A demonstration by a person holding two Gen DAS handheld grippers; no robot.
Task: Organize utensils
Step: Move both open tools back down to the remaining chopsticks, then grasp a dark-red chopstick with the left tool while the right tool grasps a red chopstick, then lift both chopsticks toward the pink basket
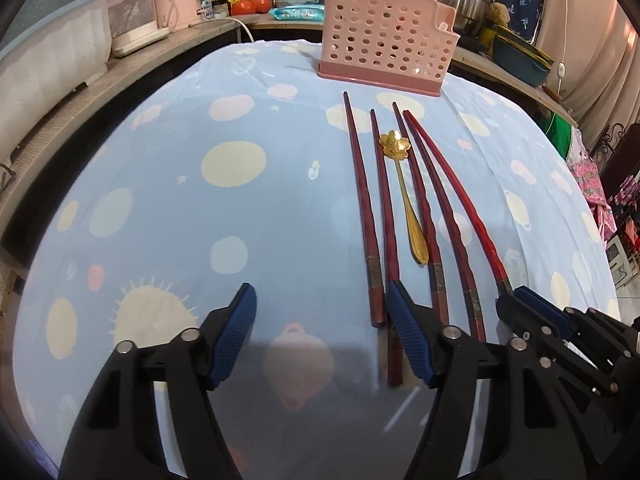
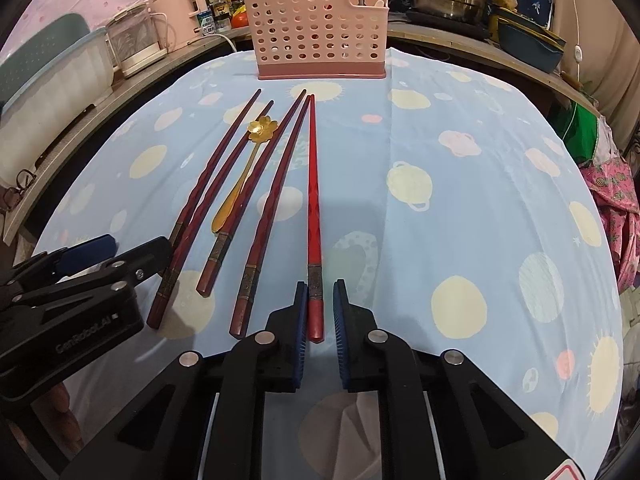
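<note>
Two claws low over table (image 1: 160, 184). Right claw (image 2: 320, 312) narrowed around butt end of bright red chopstick (image 2: 312, 200), left pad touching, right pad slightly off. Left claw (image 1: 320, 312) spread wide, nothing between pads, second dark chopstick (image 1: 384, 216) under its right finger. Four dark chopsticks and gold spoon (image 1: 404, 184) ahead. Pink holder (image 1: 384, 40) farthest, upright.

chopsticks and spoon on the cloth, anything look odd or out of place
Nothing is spilled or broken. Five chopsticks lie on the tablecloth, an odd count, and they fan out rather than pair up. The gold spoon is wedged among them, its flower bowl toward the pink holder. The brighter red chopstick lies slightly apart.
</note>
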